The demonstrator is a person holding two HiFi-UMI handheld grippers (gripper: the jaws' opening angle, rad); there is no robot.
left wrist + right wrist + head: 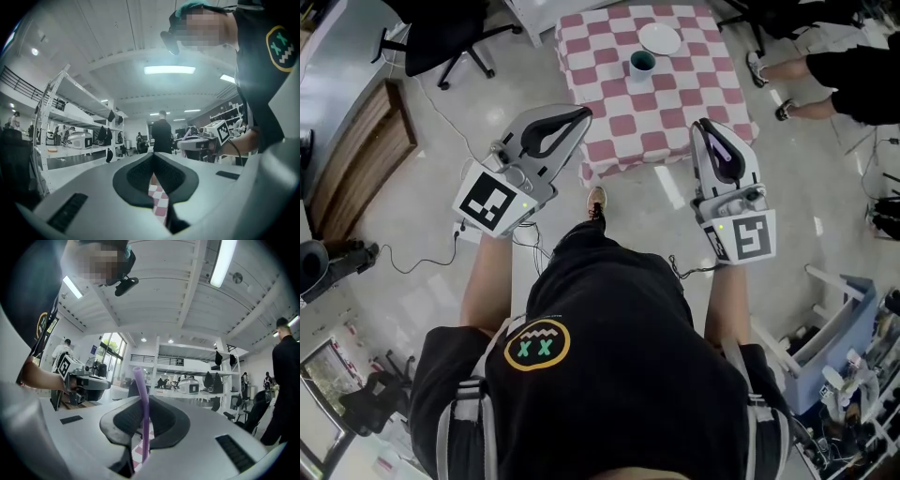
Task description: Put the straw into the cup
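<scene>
straw [142,418]: purple, upright, pinched between the fingers of the right gripper [701,126], its top standing above them
right gripper: level, over the floor, short of the worktop's near edge
cup [642,64]: dark, upright on the pink-and-white checked worktop [684,112], well apart from the straw
plate [660,38]: white, just behind the cup
left gripper [584,113]: fingers pressed together, nothing between them

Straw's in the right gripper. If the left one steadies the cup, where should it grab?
Probably the side wall of the cup, below the rim, from the near left: it stands upright, its open mouth must stay free for the straw, and the white plate lies just beyond it.
</scene>
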